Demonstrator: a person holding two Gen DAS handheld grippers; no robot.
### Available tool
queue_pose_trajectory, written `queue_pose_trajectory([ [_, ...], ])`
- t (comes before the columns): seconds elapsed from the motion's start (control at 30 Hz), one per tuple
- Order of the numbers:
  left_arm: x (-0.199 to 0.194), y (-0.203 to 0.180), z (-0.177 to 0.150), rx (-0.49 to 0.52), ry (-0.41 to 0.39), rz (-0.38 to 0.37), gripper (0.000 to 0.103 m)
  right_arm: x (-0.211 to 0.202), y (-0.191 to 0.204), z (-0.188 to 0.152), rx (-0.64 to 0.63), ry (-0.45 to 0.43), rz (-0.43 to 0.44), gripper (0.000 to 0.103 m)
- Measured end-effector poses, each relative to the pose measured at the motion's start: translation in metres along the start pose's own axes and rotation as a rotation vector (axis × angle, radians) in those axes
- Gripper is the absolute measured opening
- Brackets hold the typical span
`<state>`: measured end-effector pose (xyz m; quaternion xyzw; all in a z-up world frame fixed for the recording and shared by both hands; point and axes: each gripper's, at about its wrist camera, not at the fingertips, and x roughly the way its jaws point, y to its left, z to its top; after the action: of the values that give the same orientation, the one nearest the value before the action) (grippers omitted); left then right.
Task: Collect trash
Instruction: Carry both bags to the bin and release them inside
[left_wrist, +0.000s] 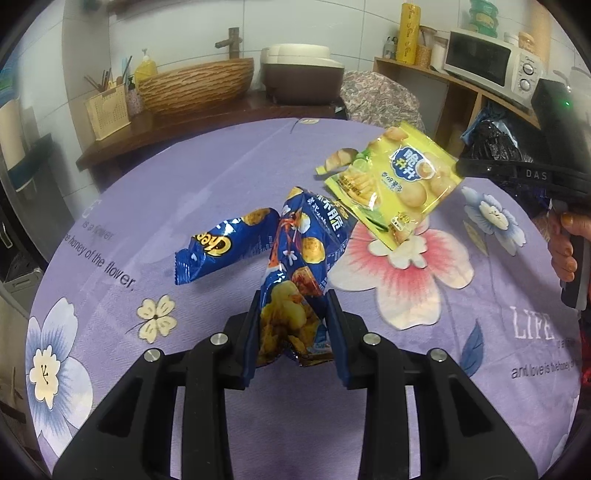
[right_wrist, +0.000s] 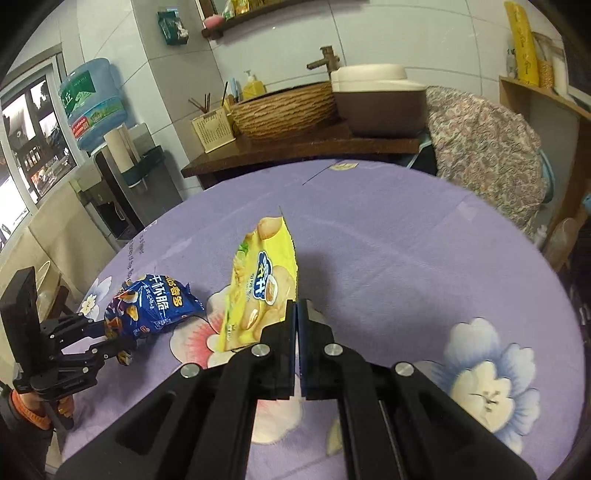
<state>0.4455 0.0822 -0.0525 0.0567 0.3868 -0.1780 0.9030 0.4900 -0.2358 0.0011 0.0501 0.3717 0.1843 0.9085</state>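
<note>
Left tool (left_wrist: 293, 325) angling down toward the counter (left_wrist: 207, 192) from the lower centre of its own view, fingers clamped on the lower end of a blue snack bag (left_wrist: 295, 273), the crumpled pack rising between them toward mid-frame with its blue wrapper end jutting out to the left. Right tool (right_wrist: 296, 314) tilting downward from the bottom centre of its view, fingers pressed together on a corner of a yellow chip bag (right_wrist: 258, 288), the bag standing up and left of the tips, off the purple floral cloth. Reaching in from the right edge of the left view, pinching that yellow bag's corner in the upper right, a person's hand (left_wrist: 563, 251) gripping the handle below.
</note>
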Motion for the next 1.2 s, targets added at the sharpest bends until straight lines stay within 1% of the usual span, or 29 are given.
queue_pose_trajectory([
  [0.1,-0.003,-0.018,0.009,0.023,-0.014,-0.014,0.032,-0.024,-0.017,-0.003,0.014,-0.033,-0.025,0.003],
  [0.2,-0.005,-0.045,0.021,0.056,-0.030,-0.035,0.032,-0.055,-0.042,-0.007,0.036,-0.072,-0.057,0.003],
  [0.37,0.002,-0.103,0.043,0.123,-0.047,-0.093,0.032,-0.114,-0.091,-0.013,0.079,-0.145,-0.138,0.003],
  [0.47,0.008,-0.146,0.055,0.157,-0.054,-0.135,0.032,-0.153,-0.124,-0.018,0.102,-0.181,-0.216,0.003],
  [0.5,0.011,-0.163,0.061,0.168,-0.058,-0.155,0.032,-0.170,-0.137,-0.021,0.106,-0.195,-0.258,0.003],
  [0.57,0.014,-0.195,0.069,0.181,-0.062,-0.195,0.032,-0.191,-0.157,-0.026,0.122,-0.211,-0.311,0.003],
  [0.67,0.021,-0.243,0.082,0.211,-0.064,-0.250,0.032,-0.212,-0.190,-0.041,0.136,-0.202,-0.417,0.003],
  [0.7,0.025,-0.259,0.087,0.226,-0.062,-0.266,0.032,-0.214,-0.202,-0.048,0.143,-0.190,-0.452,0.003],
  [0.77,0.033,-0.277,0.093,0.239,-0.055,-0.285,0.032,-0.212,-0.226,-0.064,0.168,-0.161,-0.495,0.003],
  [0.87,0.044,-0.304,0.100,0.262,-0.039,-0.310,0.032,-0.193,-0.264,-0.097,0.218,-0.098,-0.540,0.003],
  [0.93,0.051,-0.322,0.105,0.283,-0.028,-0.321,0.032,-0.175,-0.286,-0.120,0.250,-0.049,-0.552,0.003],
  [1.03,0.060,-0.344,0.111,0.314,-0.014,-0.328,0.032,-0.141,-0.309,-0.152,0.277,0.028,-0.567,0.003],
  [1.2,0.077,-0.375,0.118,0.354,0.007,-0.335,0.032,-0.087,-0.345,-0.200,0.362,0.129,-0.532,0.003],
])
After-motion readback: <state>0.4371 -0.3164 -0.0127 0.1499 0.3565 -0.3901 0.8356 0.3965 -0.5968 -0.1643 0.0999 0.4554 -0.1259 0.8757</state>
